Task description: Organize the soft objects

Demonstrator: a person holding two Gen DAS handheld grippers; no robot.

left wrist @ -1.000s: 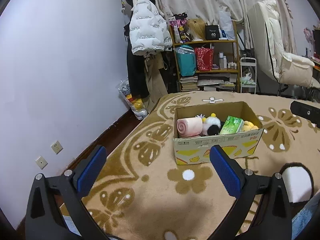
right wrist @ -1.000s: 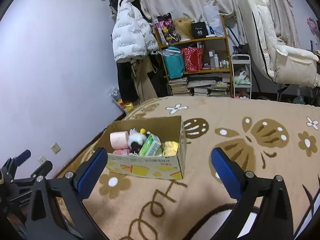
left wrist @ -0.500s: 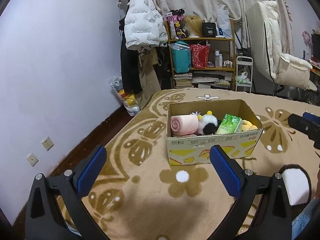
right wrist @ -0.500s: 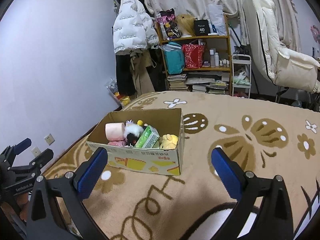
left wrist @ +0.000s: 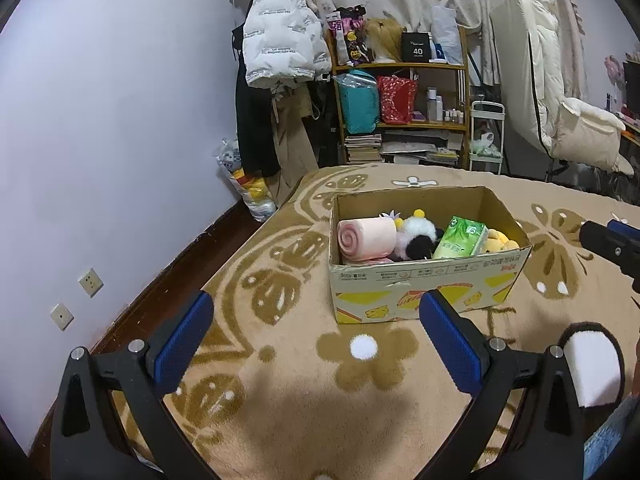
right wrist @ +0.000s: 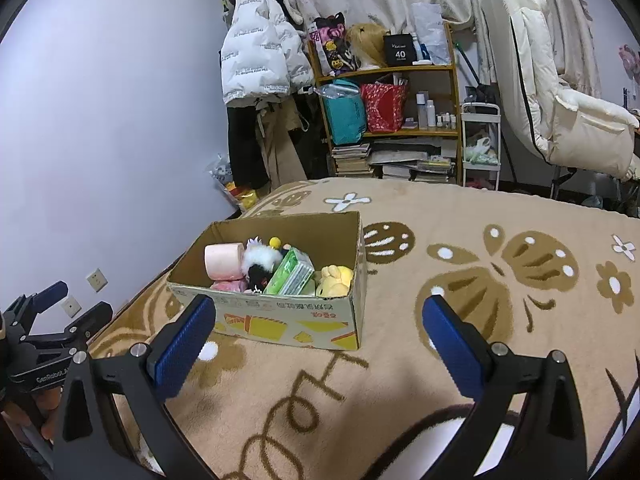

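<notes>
An open cardboard box (left wrist: 424,280) (right wrist: 280,320) stands on the tan patterned blanket. Inside lie a rolled pink towel (left wrist: 366,236) (right wrist: 224,258), a black-and-white plush (left wrist: 416,236) (right wrist: 262,262), a green tissue pack (left wrist: 462,238) (right wrist: 290,274) and a yellow plush (left wrist: 498,240) (right wrist: 334,280). My left gripper (left wrist: 316,336) is open and empty, held in front of the box. My right gripper (right wrist: 320,340) is open too, nothing between its blue pads, just short of the box's near wall. Its tip (left wrist: 612,240) shows at the right edge of the left wrist view.
The blanket (right wrist: 460,280) spreads wide to the right of the box. A purple wall (left wrist: 120,120) with sockets runs along the left. Behind stand a cluttered shelf (left wrist: 400,108), a hung white jacket (left wrist: 280,40) and a cream recliner (right wrist: 560,100).
Both grippers have drifted slightly, so the box sits a little lower and nearer in each view. Their jaws stayed open and the box contents did not move.
</notes>
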